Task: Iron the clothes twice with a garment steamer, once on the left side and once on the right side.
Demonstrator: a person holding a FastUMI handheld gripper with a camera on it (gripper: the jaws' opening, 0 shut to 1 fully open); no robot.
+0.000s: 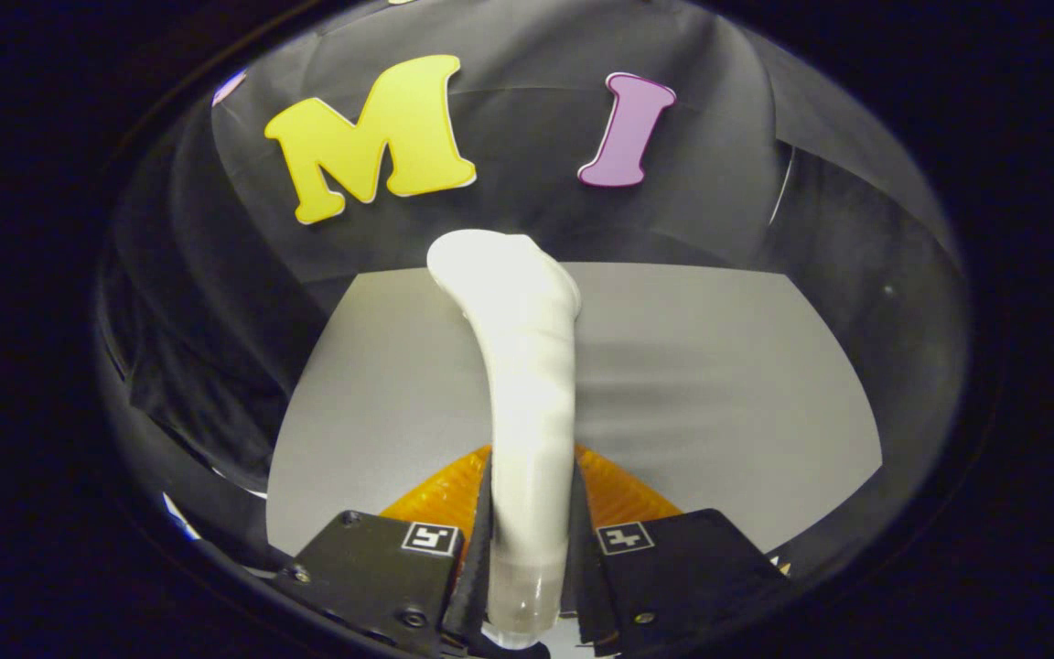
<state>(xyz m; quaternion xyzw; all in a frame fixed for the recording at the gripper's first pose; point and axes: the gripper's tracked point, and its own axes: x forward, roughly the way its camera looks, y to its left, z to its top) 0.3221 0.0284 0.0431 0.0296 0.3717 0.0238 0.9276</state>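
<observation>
A white garment steamer (pixel 527 384) stands up between my fingers, its handle clamped by both of them and its wider head (pixel 501 267) reaching ahead and slightly left. My gripper (pixel 532 499) is shut on the handle. Beyond and beneath the steamer lies a pale grey flat surface (pixel 719 384). I cannot tell whether that surface is the garment or a bare table top.
Black cloth walls (pixel 527 183) close the booth behind and on both sides of the grey surface. Folds of dark cloth (pixel 207 384) hang down at the left, next to the surface's left edge.
</observation>
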